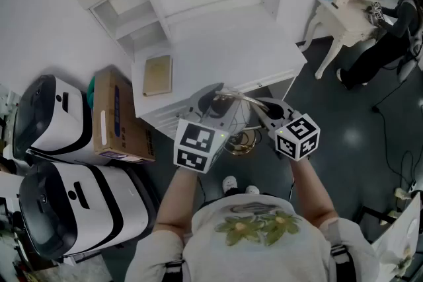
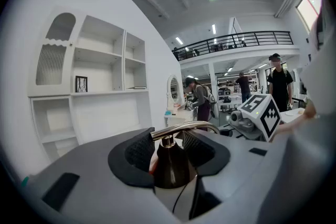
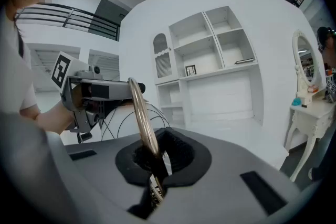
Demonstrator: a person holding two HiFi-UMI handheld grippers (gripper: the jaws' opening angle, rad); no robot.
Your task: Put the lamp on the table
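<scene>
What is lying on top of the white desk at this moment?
A flat tan book lies near the white desk's left edge. The held brass-coloured lamp covers part of the near edge, so that strip is unseen.

We see a tan book (image 1: 158, 74) lying ahead of the left tongs (image 1: 210, 97), a bit to their left. A brown box (image 1: 119, 117) sits further left, just beside two big white and black machines (image 1: 56, 117). Far off to the right of the right tongs (image 1: 263, 105), a person in dark clothes (image 1: 390, 36) stands at a little white mirror table (image 1: 344, 10).
</scene>
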